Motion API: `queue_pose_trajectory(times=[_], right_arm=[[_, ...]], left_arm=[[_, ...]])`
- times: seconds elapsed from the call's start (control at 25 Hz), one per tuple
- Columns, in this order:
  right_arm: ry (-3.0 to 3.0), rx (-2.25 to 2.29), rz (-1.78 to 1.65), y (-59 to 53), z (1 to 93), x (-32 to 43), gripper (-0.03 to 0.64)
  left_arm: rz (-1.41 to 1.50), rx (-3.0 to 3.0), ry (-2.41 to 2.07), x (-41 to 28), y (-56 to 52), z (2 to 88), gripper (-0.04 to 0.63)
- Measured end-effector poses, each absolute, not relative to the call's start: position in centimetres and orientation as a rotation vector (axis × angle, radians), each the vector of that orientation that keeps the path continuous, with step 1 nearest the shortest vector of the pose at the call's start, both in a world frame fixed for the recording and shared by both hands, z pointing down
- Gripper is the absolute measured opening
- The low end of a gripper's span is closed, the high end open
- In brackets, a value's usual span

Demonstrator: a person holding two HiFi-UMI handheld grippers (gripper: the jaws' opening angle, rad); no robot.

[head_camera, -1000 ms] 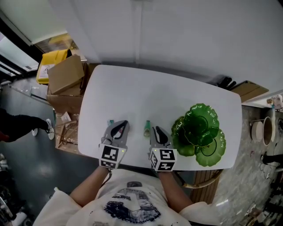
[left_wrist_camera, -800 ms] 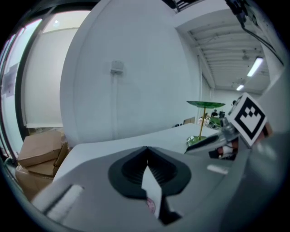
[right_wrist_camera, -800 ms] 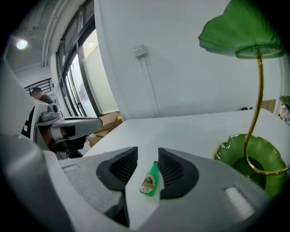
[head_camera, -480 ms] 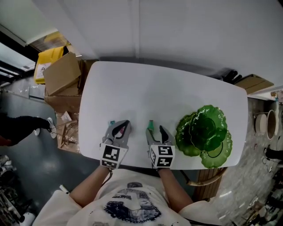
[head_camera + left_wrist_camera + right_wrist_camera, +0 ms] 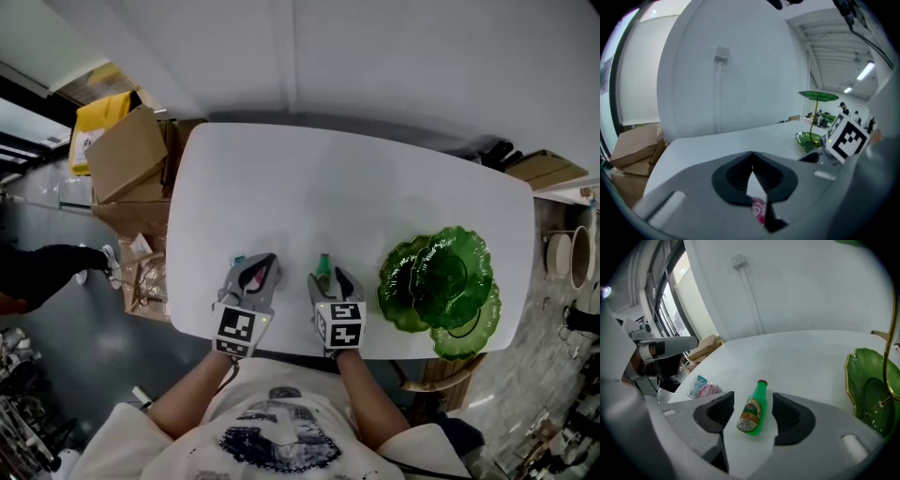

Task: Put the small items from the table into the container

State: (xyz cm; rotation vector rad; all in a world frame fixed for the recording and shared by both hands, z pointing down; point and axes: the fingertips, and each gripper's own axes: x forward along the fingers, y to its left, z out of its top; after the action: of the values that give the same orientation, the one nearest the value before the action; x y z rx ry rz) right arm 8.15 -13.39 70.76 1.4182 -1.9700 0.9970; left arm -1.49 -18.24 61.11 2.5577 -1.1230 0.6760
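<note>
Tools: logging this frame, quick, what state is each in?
Left tool: closed, empty.
Right tool: open, bottle lying between its jaws, ungripped.

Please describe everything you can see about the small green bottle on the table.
The bottle is small, translucent green, plastic by its look, with a red cap and a pale label. It lies on its side on the white table, cap pointing away, between the open jaws of the right gripper, which do not touch it.

Table [image 5: 356, 187] layout
Bottle [image 5: 322, 266] on table near front edge; packet [image 5: 704, 388] left of it, dish [image 5: 441, 286] right of it; boxes [image 5: 131, 155] beside table's left end.
</note>
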Motion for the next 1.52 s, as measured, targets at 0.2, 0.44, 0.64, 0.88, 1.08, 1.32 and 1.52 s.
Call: queue_pose_trajectory(times=[0.2,0.44,0.64,0.88,1.08,1.32,1.52], right_arm=[[-1.95,1.403,1.01,-13.4,71.7,8.2,0.252],[-1.925,1.364,1.005,-13.2,72.7,7.9,0.21],[-1.922,1.34,0.991,-12.8,72.7,7.9,0.172],[-1.98,1.355,0.943,-12.4,70.6,7.8,0.17],[-2.049,1.389,0.894,-11.6,67.0,7.6,0.17],[-2.103,1.477,0.839,-10.6,62.5,7.9,0.17],[-2.111,1.558,0.827,-9.1,59.8,7.6,0.17]], left_arm=[[0.685,2.547,-1.119,-1.5,-18.5,61.7,-0.009],[0.689,2.528,-1.13,-1.6,-18.1,62.0,-0.009],[0.688,2.528,-1.145,-1.6,-17.6,61.7,-0.009],[0.66,2.529,-1.2,-2.3,-16.4,60.5,-0.009],[0.644,2.549,-1.238,-2.8,-14.6,58.8,-0.009],[0.61,2.607,-1.237,-2.7,-13.2,56.6,-0.009],[0.589,2.671,-1.175,-2.6,-12.2,55.2,-0.009]])
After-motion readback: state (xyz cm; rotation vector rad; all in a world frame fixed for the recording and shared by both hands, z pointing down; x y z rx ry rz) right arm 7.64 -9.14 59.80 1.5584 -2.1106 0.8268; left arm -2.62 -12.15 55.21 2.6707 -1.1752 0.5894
